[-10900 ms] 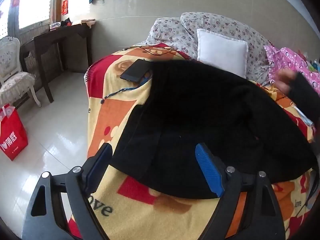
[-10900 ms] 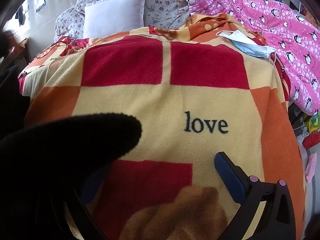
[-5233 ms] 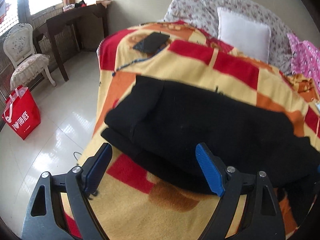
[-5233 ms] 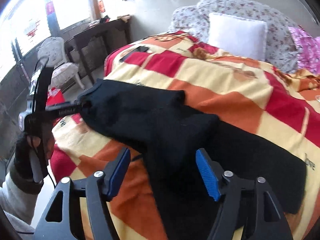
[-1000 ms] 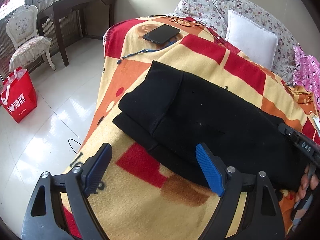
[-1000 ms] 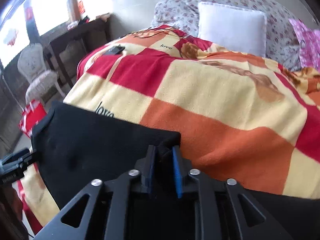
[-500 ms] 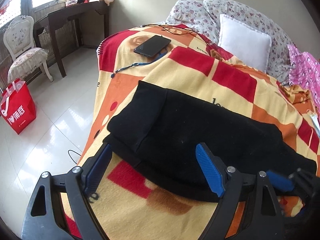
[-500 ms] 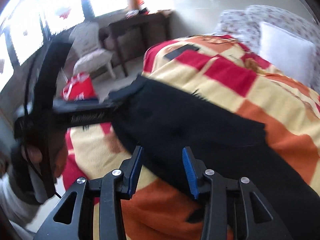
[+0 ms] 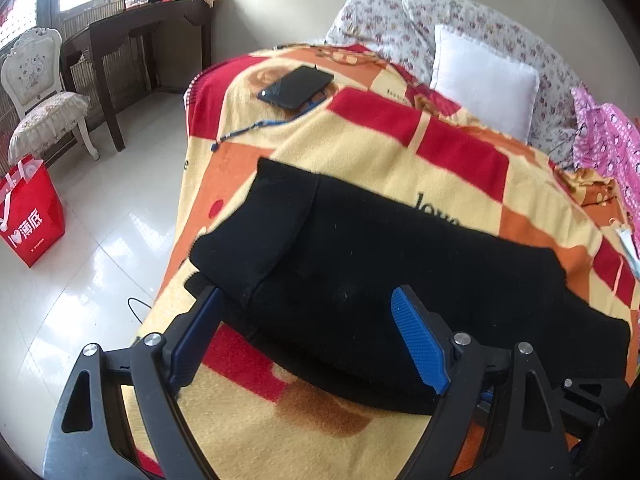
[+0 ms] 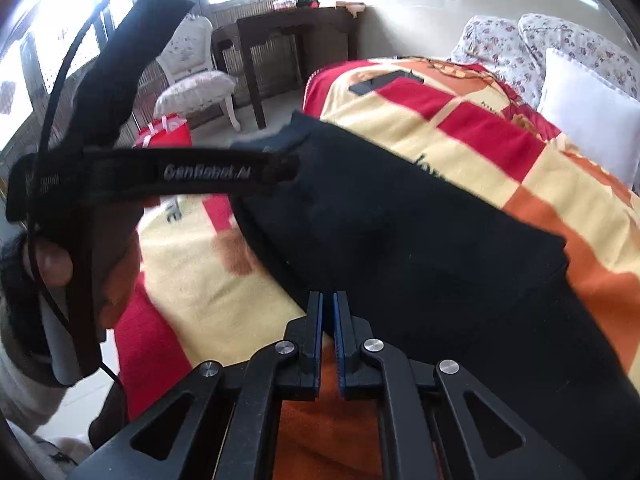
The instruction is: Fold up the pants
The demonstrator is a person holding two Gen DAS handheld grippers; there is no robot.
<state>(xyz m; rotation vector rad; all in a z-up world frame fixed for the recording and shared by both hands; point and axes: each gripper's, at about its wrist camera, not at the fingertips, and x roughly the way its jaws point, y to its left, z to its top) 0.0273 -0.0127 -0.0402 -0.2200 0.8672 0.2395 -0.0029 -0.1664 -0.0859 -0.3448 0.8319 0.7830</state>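
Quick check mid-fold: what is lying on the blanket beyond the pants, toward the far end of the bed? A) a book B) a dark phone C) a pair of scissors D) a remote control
B: a dark phone lies flat on the blanket, past the far edge of the black pants.

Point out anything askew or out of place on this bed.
The black pants lie folded unevenly: a lower layer juts past the top one at the near edge. A phone and its blue cord sit on the blanket beyond them. Nothing looks spilled or damaged.
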